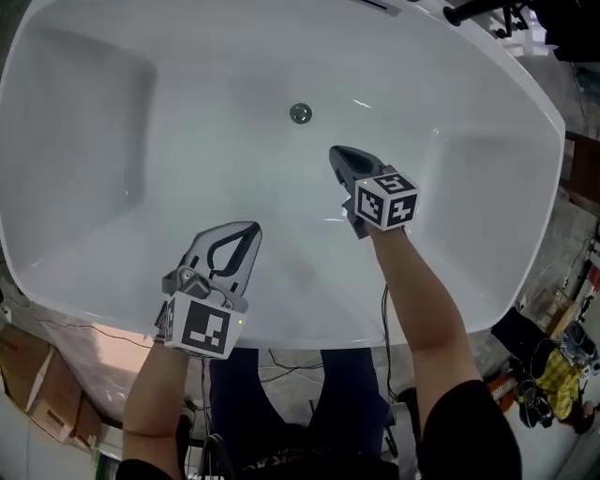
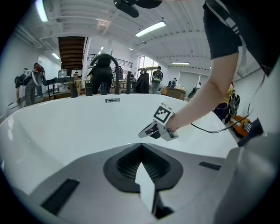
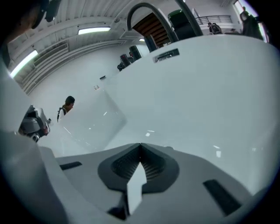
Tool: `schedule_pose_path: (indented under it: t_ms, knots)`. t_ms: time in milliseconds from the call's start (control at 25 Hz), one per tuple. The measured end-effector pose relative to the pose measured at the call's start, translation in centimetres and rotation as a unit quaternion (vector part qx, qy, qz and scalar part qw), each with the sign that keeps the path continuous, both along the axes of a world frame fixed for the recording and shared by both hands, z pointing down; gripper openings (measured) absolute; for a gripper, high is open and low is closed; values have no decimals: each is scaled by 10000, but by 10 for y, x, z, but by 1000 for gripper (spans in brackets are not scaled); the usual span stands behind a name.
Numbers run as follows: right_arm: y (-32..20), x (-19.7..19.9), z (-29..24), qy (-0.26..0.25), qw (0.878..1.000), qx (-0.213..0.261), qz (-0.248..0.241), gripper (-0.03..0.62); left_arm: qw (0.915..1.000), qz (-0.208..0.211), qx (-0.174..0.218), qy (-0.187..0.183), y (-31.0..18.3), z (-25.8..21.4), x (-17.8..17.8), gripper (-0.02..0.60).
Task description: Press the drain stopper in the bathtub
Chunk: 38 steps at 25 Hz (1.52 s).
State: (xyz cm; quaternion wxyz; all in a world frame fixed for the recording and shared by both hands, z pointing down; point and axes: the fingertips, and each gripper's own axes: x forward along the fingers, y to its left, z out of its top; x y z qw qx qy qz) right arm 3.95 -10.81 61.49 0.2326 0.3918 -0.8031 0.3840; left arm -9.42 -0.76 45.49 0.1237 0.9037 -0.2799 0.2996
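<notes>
Stopper point(image 1: 300, 113): on the tub point(image 1: 103, 197) floor, untouched.
Right gripper point(image 1: 336, 154): my jaws clenched, empty, near the stopper.
Left gripper point(image 1: 250, 228): my jaws clenched, empty, farther off.

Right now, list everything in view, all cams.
Bathtub: 1, white, fills head view.
Drain stopper: 1, silver, tub floor centre, nothing touching it.
Arched tap: 1, black, far rim.
Overflow plate: 1, silver, far wall.
Cardboard boxes: some, brown, floor lower left.
Bystanders: several, beyond the tub.
Left hand-held gripper: 1, grey, jaws together, empty, above near rim.
Right hand-held gripper: 1, grey, jaws together, empty, above tub floor, short of stopper.
Forearms: 2, bare, behind grippers.
</notes>
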Motion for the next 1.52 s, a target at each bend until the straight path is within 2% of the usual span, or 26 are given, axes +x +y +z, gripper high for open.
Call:
schedule_pose_path:
  t_ms: [240,360,520,640,760,880,1080,1320,1520]
  knots:
    - [-30,-5,80,273,9994,-233,-17,15,9996,-224,-71,181,-14,34,1,8]
    - [-40,-5,114,494,9981,-340,-156,15,9993,-236,-132,275,-15,41,6,8]
    - [-46,-9,162,766,9944,-580,-443,17,9990,-197,-331,223,-7,55,9,8]
    - [-56,-14,190,1008,9907,-613,-673,17,9970,-315,-582,397,-7,63,10,8]
    - [-65,-18,214,1161,9880,-676,-765,17,9911,-415,-1049,703,-7,74,15,8]
    - [-71,-22,234,1319,9851,-711,-840,17,9882,-346,-1327,686,0,83,20,8]
    - [-87,-26,260,1453,9827,-762,-860,15,9850,-379,-1576,594,6,97,23,8]
    - [-102,-28,275,1444,9820,-865,-853,15,9817,-496,-1738,602,5,101,22,8]
    - [-102,-31,278,1386,9803,-968,-1018,15,9828,-376,-1730,520,7,103,22,8]
